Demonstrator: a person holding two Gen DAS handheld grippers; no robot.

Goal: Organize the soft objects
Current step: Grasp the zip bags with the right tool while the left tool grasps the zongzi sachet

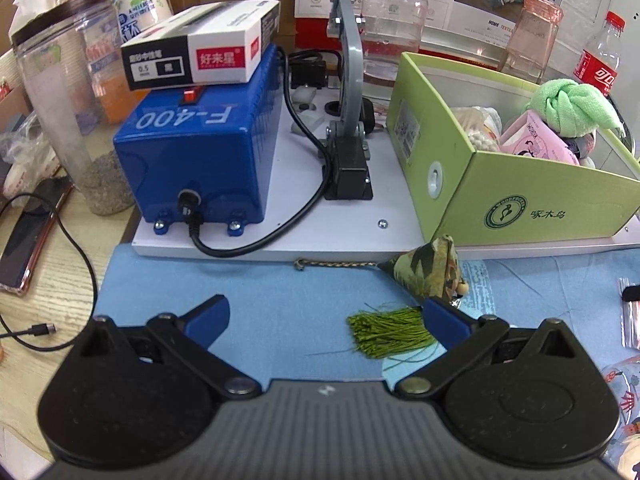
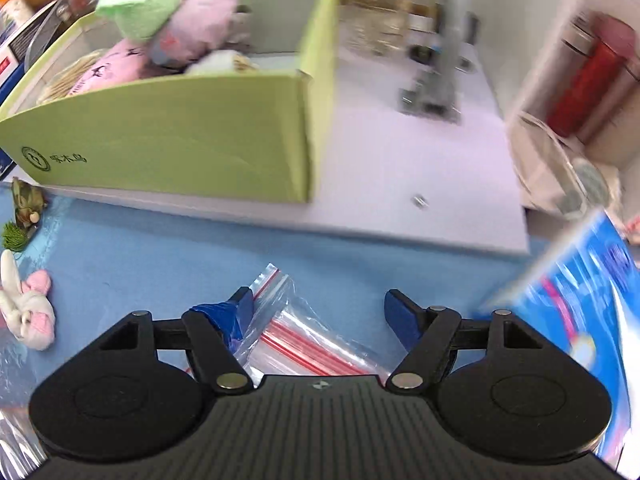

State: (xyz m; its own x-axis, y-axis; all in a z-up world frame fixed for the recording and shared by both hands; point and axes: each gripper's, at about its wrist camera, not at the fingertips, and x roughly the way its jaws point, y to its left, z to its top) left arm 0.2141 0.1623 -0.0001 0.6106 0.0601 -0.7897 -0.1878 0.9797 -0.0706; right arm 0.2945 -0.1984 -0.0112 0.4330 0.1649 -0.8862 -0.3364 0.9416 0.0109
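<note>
Right wrist: blurred blue packet (image 2: 576, 292) cut off

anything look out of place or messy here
Yes. The camo pyramid sachet lies on the blue mat outside the green box, its green tassel splayed with loose threads. A bunny plush also lies on the mat. The green towel is heaped above the box rim.
</note>
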